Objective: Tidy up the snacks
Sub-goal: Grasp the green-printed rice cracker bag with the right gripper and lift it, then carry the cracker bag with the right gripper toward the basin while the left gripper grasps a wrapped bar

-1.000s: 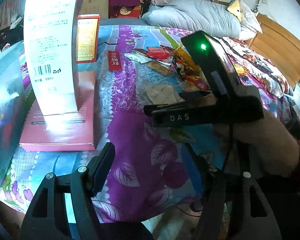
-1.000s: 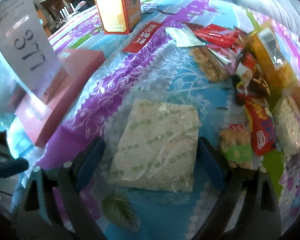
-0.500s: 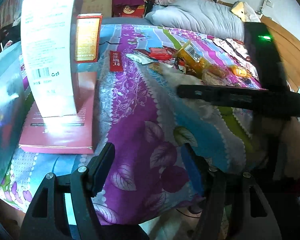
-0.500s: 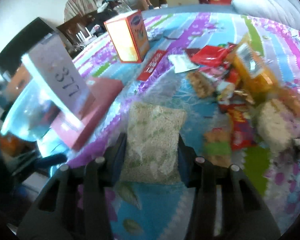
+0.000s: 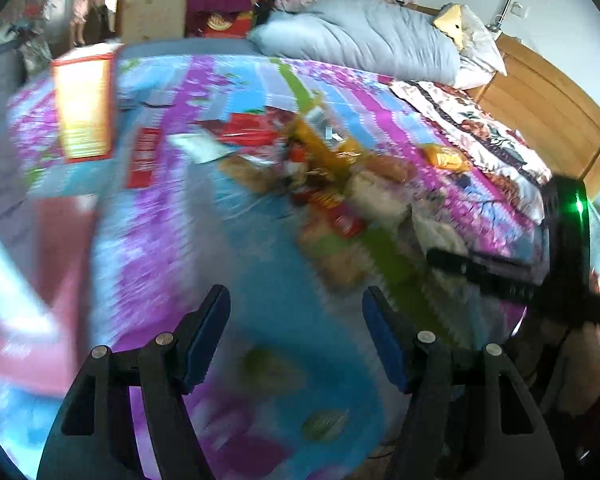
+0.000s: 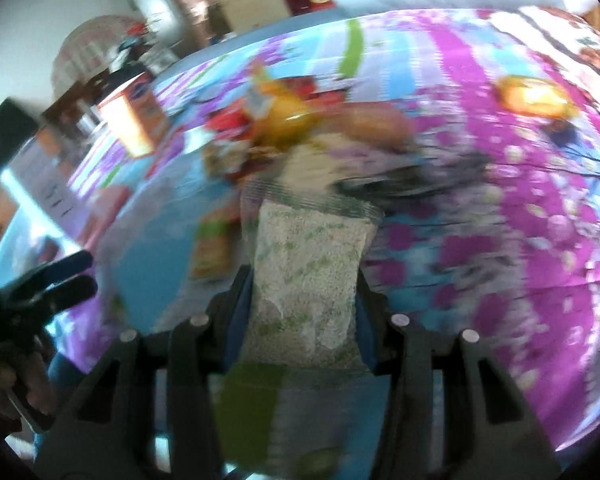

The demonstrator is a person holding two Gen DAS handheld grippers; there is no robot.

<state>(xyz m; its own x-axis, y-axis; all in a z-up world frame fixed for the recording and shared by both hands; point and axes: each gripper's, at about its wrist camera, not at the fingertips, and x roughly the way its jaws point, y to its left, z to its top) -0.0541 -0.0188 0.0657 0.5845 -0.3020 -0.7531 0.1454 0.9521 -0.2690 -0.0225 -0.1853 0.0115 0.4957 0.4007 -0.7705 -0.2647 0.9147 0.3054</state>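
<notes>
The right gripper (image 6: 304, 300) has just closed its fingers on the clear-wrapped rice cracker packet (image 6: 306, 276), lifted off the bed. The left gripper (image 5: 296, 336) hangs spread and empty. Beyond both, the snack pile (image 5: 332, 184) is unsorted, so most work remains.

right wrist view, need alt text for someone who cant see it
The right gripper has its jaws clamped on a clear packet of pale, green-flecked snack, held above a purple and blue floral bedspread. A blurred pile of other snacks lies beyond, with an orange box standing further left.
</notes>
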